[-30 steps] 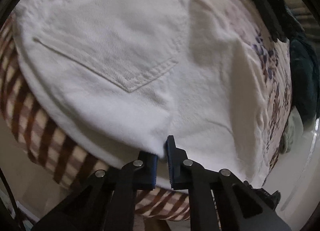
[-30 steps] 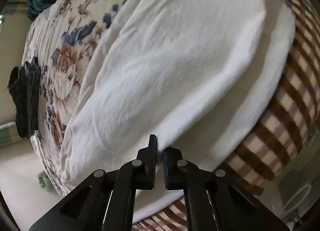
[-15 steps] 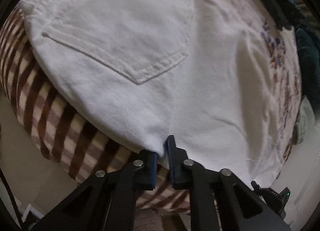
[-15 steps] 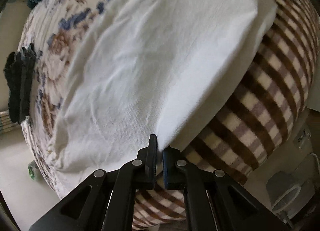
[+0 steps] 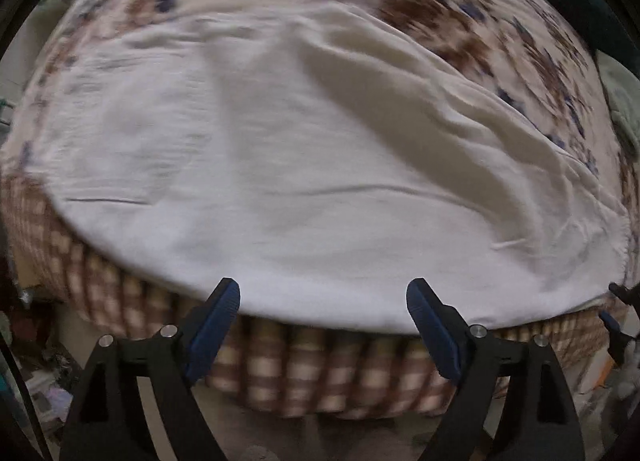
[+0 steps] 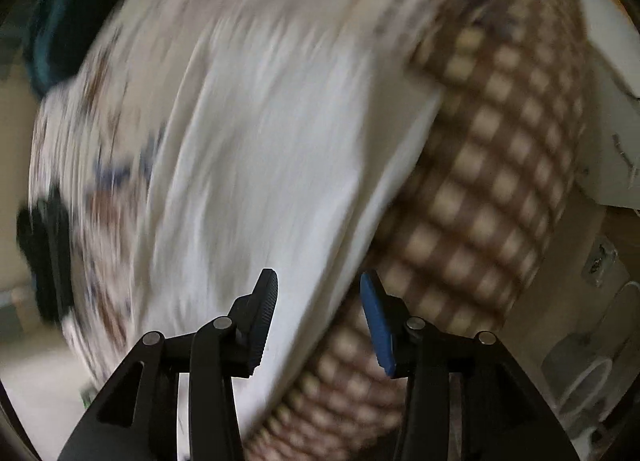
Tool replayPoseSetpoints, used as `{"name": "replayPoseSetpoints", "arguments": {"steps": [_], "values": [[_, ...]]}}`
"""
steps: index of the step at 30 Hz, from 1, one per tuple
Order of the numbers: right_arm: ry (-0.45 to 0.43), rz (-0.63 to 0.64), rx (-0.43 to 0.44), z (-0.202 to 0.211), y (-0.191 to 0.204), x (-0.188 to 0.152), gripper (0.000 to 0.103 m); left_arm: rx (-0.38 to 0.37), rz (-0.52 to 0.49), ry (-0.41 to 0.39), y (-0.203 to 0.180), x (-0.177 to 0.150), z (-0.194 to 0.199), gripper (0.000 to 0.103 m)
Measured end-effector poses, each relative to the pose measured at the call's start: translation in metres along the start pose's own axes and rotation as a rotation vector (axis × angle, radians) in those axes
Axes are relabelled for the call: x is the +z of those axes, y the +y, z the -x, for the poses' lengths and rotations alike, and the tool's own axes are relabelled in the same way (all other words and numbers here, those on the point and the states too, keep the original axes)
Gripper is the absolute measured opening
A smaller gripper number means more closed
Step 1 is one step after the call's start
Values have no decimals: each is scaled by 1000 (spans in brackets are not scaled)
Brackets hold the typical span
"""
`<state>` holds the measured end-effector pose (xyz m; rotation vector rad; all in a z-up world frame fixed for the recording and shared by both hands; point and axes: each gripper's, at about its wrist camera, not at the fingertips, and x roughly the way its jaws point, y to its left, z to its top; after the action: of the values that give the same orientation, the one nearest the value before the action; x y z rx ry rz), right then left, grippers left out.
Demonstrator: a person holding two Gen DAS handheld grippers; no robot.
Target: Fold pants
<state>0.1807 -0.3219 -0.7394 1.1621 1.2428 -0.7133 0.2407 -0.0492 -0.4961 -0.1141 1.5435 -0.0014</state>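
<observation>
The white pants (image 5: pixel 280 181) lie spread flat on the bed, folded lengthwise, with soft creases toward the right. Their near edge runs along the bed's front edge. My left gripper (image 5: pixel 323 297) is open and empty, its jaws wide apart just in front of that near edge. In the blurred right wrist view the pants (image 6: pixel 260 149) stretch away to the upper left. My right gripper (image 6: pixel 318 287) is open and empty over the pants' near edge.
A floral bedspread (image 5: pixel 500 41) covers the bed beyond the pants. A brown checked blanket (image 5: pixel 320 373) hangs over the bed's front edge, and it also shows in the right wrist view (image 6: pixel 480 181). Dark clothes (image 6: pixel 44 253) lie at the far side. A white cabinet (image 6: pixel 612 109) stands at right.
Both grippers were shut on the pants' near edge and have let go and opened. Both have pulled back and turned; the pants now rest flat on the bed.
</observation>
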Motion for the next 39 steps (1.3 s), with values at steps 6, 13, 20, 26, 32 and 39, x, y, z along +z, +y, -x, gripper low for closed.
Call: {"name": "replayPoseSetpoints", "arguments": {"steps": [6,13,20,26,32,39], "values": [[-81,-28,-45,-13,-13,76,38,-23,-71,-15,-63,19,-12,85],[-171,-16,8,23,-16,77,6,-5,-159,-27,-99,35,-15,85],[-129,-78,-18,16,-43,73,6,7,-180,-5,-107,23,-22,85],[-20,-74,-67,-15,-46,78,14,16,-187,-13,-103,18,-26,85],[10,70,-82,6,-12,53,58,-10,-84,-67,-54,18,-5,95],[238,310,-10,-16,64,-72,59,-2,262,-63,83,23,20,97]]}}
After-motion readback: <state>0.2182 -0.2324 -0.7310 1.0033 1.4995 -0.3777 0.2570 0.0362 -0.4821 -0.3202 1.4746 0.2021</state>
